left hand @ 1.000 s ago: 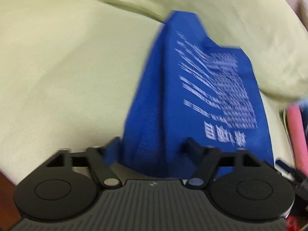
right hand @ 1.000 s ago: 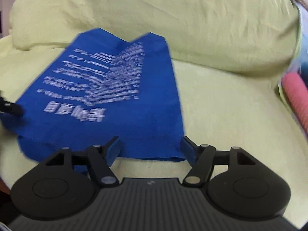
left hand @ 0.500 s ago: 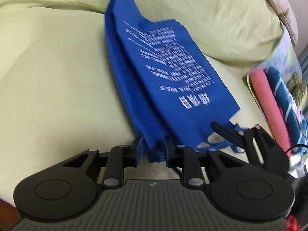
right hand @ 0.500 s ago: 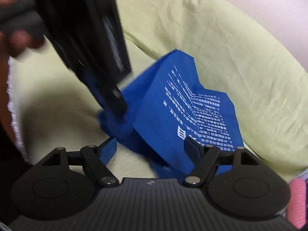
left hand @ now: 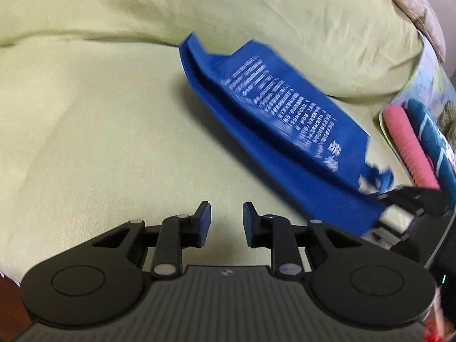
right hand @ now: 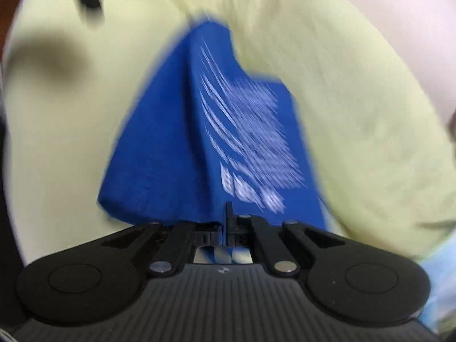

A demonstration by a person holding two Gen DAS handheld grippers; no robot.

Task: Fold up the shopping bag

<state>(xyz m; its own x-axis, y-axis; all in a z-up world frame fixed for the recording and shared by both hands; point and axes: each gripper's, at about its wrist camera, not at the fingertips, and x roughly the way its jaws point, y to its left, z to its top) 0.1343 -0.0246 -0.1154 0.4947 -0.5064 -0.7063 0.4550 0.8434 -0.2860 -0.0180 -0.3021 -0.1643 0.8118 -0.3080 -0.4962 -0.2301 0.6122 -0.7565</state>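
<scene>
Two grippers share the work: right gripper [right hand: 228, 213] is clamped on the blue shopping bag [left hand: 285, 119], left gripper [left hand: 226, 222] gapes empty; it should pinch the free edge squarely.

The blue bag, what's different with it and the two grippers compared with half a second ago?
The left gripper let go of the blue bag and now stands open over bare green cover. The right gripper, open then, has shut on the bag's near edge. The bag still lies on the cover, print up.
</scene>
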